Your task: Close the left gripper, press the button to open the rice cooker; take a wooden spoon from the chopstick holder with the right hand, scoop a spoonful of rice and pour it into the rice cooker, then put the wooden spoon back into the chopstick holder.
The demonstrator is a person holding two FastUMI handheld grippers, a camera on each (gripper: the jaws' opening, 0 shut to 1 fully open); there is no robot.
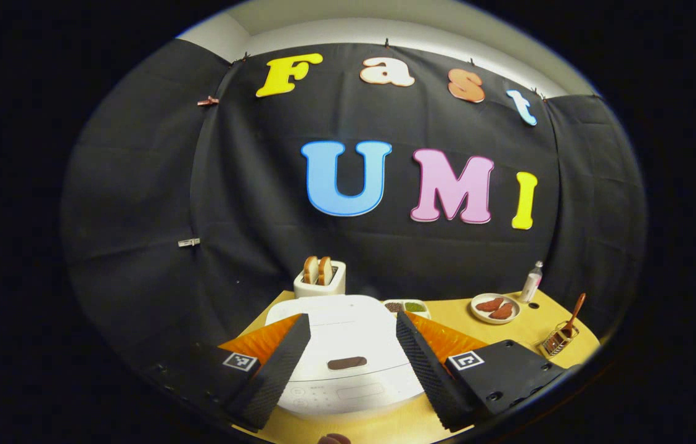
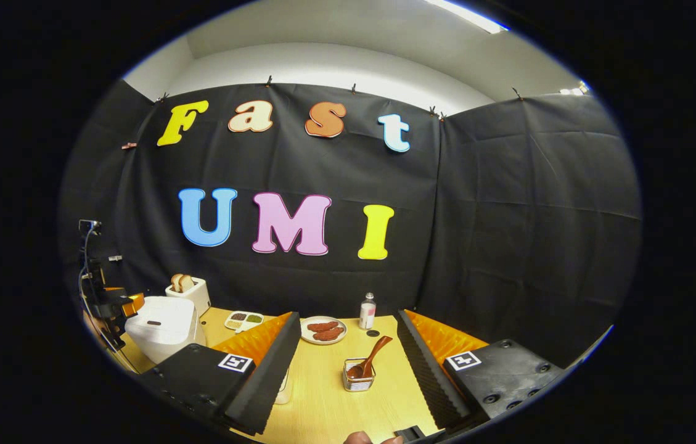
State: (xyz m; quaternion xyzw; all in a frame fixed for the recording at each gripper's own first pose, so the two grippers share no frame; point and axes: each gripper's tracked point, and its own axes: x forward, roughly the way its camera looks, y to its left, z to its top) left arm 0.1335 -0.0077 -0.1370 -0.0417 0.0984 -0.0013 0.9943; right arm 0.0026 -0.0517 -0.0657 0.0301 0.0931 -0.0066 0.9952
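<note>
A white rice cooker (image 1: 344, 345) with its lid down sits on the wooden table, a dark oval button (image 1: 346, 362) on its front. My left gripper (image 1: 351, 361) hangs open above it, one finger on each side of the lid. The cooker (image 2: 163, 327) stands at the far left in the right gripper view, with the left gripper (image 2: 114, 306) over it. A wooden spoon (image 2: 371, 362) leans in a wire chopstick holder (image 2: 359, 377) ahead of my open right gripper (image 2: 348, 370). From the left gripper view the spoon (image 1: 573, 314) and holder (image 1: 558, 340) are far right.
A toaster (image 1: 320, 280) with two bread slices stands behind the cooker. A small tray of grains (image 1: 406, 307), a plate of sausages (image 1: 495, 308) and a small bottle (image 1: 531, 282) line the table's back. A clear container (image 2: 283, 388) peeks out beside the right gripper's left finger.
</note>
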